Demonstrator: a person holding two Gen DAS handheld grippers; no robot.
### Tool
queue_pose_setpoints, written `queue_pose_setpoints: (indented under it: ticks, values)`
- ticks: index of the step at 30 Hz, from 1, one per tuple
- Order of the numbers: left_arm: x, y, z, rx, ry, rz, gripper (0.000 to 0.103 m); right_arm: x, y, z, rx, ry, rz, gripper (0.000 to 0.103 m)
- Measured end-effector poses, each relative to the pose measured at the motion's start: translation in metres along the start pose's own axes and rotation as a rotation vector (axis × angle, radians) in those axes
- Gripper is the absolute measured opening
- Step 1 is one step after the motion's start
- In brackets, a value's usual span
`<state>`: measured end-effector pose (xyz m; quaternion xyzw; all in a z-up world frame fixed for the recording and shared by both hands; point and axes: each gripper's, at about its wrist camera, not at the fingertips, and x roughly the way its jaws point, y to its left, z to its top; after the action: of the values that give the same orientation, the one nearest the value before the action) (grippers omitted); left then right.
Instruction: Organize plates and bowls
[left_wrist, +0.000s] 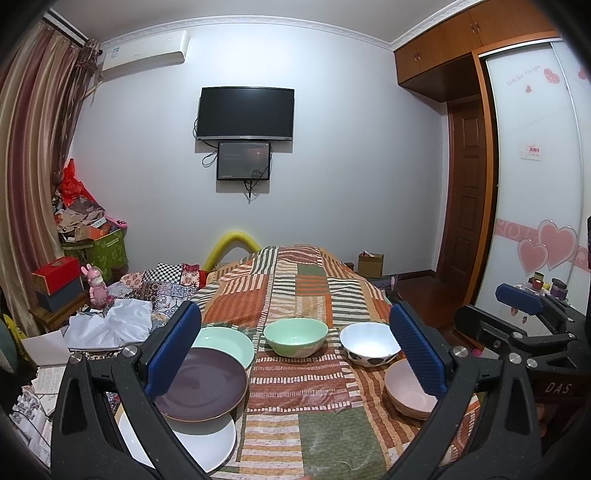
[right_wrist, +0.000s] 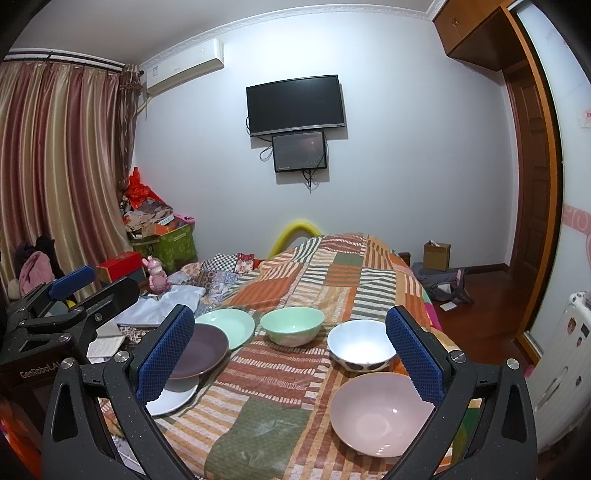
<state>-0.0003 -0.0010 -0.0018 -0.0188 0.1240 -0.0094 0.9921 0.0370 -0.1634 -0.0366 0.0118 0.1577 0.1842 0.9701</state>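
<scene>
Plates (left_wrist: 201, 384) overlap at 9 o'clock on the bed (left_wrist: 295, 428), bowls (right_wrist: 380, 413) at 3, seemingly sorted by kind. Both tools, left (left_wrist: 295, 350) and right (right_wrist: 291, 354), gape empty above.

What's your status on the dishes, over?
Left gripper open, empty; right gripper open, empty. Three plates left, three bowls right, all on the bedspread. Nothing blocking.

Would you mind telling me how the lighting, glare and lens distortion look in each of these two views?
Left wrist view: strong fisheye bending of the curtain and wardrobe door, dark vignette corners, bluish cast on the wall. Right wrist view: same bending, plus bright glare inside the white bowl and small highlights on the pink bowl; both sharp, tongs included.
</scene>
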Motion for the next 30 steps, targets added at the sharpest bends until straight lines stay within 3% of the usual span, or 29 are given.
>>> queue_pose_setpoints:
  ticks: [16,30]
  values:
    - [0.013,0.027,-0.009,-0.023,0.033,0.032,0.103,0.025,0.012,-0.003,-0.002,0.058,0.022,0.103]
    - [0.059,0.093,-0.033,-0.053,0.161,0.08,0.103,0.088,0.039,-0.018,0.002,0.191,0.079,0.103]
